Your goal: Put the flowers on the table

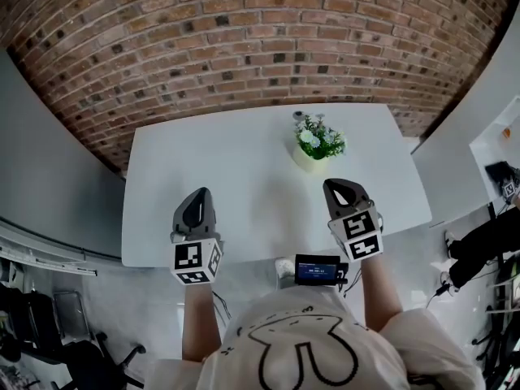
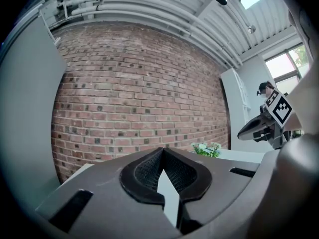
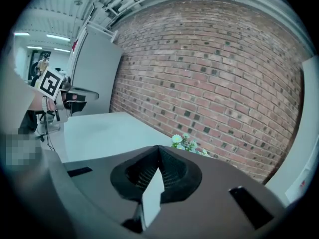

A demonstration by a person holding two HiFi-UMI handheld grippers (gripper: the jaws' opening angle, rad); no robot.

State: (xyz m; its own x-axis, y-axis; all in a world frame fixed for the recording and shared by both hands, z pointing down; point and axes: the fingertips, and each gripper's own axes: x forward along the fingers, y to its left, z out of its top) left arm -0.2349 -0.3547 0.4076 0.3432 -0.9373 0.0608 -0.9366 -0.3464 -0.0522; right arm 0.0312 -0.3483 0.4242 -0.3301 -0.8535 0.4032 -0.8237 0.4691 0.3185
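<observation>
Close under the head camera, a small black device with a lit screen (image 1: 317,269) sits at the person's chest, and just beyond it the left hand-held gripper (image 1: 197,201) and right hand-held gripper (image 1: 340,193) hover over the near edge of the white table (image 1: 227,169), each with its jaws pressed together on nothing. The potted flowers (image 1: 318,140) stand upright near the table's far edge by the brick wall (image 1: 268,39), ahead of the right one and untouched, so the placing looks done. Nothing lies between; a black office chair (image 1: 81,360) stands on the floor, left.

Left gripper (image 2: 163,152), jaws pressed together at the tips
Flowers (image 2: 207,149) stand on the white table (image 2: 239,155) beyond the jaws, slightly right; a brick wall (image 2: 139,98) rises behind.
</observation>
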